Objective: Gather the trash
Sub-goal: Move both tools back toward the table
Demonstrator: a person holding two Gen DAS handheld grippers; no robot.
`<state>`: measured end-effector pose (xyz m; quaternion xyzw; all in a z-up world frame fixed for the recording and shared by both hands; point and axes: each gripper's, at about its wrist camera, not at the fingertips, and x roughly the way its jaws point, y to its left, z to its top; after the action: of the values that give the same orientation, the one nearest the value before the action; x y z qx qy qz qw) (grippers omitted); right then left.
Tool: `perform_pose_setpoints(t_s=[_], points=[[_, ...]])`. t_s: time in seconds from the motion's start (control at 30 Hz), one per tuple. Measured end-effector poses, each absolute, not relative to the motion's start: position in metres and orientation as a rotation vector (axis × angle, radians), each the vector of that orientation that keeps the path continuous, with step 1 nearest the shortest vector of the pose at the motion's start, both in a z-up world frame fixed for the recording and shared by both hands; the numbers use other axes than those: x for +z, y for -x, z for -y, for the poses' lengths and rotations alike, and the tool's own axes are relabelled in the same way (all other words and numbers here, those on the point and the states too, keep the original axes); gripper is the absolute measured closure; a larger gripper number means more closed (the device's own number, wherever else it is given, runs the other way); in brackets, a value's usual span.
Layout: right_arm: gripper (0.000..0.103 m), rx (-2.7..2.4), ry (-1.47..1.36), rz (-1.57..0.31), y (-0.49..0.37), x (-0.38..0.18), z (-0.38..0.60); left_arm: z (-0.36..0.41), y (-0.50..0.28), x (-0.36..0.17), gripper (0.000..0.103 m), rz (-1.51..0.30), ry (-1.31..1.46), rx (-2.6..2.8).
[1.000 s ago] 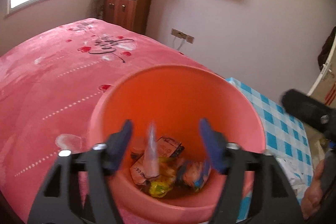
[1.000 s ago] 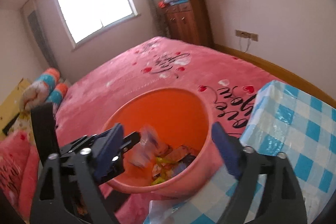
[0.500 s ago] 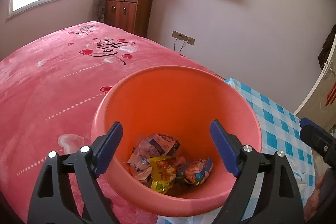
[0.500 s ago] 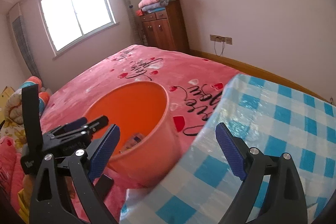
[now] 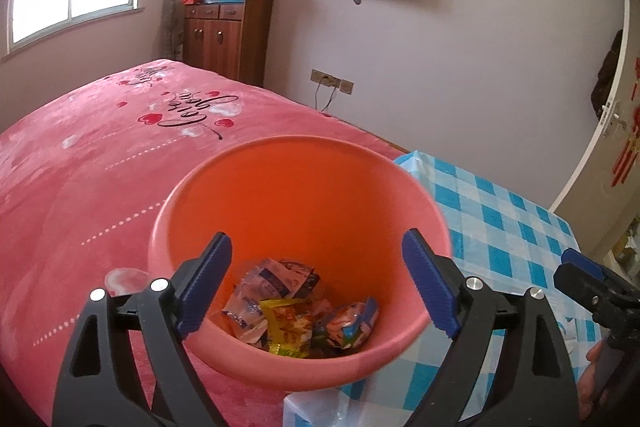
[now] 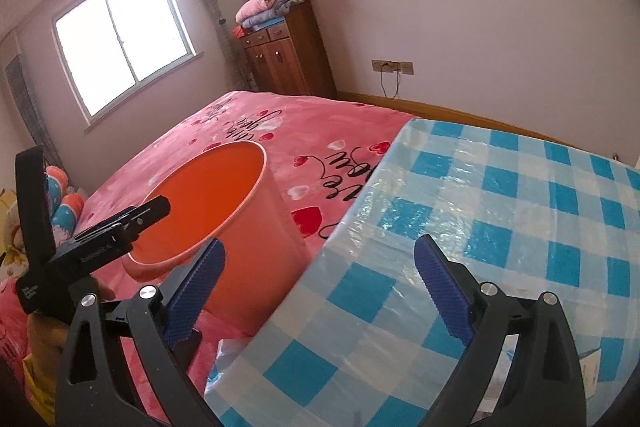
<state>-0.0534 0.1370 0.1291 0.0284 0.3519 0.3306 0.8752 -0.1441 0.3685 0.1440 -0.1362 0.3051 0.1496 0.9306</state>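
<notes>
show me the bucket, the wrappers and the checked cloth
bucket (image 5: 304, 195), left wrist view, inner back wall
wrappers (image 5: 286, 311), left wrist view, yellow packet in the pile
checked cloth (image 6: 500, 227), right wrist view, flat top

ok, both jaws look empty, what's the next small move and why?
Probably swing the right gripper further over the checked tablecloth to look for more trash. Both grippers are open and empty, the left gripper hangs over the orange bin, and wrappers lie inside.

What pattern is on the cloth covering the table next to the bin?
Blue-and-white checks on the tablecloth, clearest in the right wrist view.
</notes>
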Motion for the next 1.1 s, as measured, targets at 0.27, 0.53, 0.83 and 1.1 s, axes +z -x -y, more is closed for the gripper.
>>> perform_pose_setpoints(t_s=[0.27, 0.53, 0.83, 1.1], points=[[0.008, 0.660, -0.109, -0.684, 0.062, 0.129, -0.105, -0.345, 0.146, 0.148, 0.012, -0.619, 0.254, 0.252], [0.005, 0.639, -0.107, -0.656, 0.070, 0.129, -0.082, -0.315, 0.148, 0.150, 0.012, -0.618, 0.196, 0.217], [0.005, 0.559, -0.089, -0.622, 0.083, 0.129, -0.049, -0.277, 0.146, 0.148, 0.012, -0.623, 0.130, 0.149], [0.005, 0.510, -0.123, -0.642, 0.086, 0.120, -0.019, -0.244, 0.144, 0.137, 0.012, -0.667, 0.102, 0.062]])
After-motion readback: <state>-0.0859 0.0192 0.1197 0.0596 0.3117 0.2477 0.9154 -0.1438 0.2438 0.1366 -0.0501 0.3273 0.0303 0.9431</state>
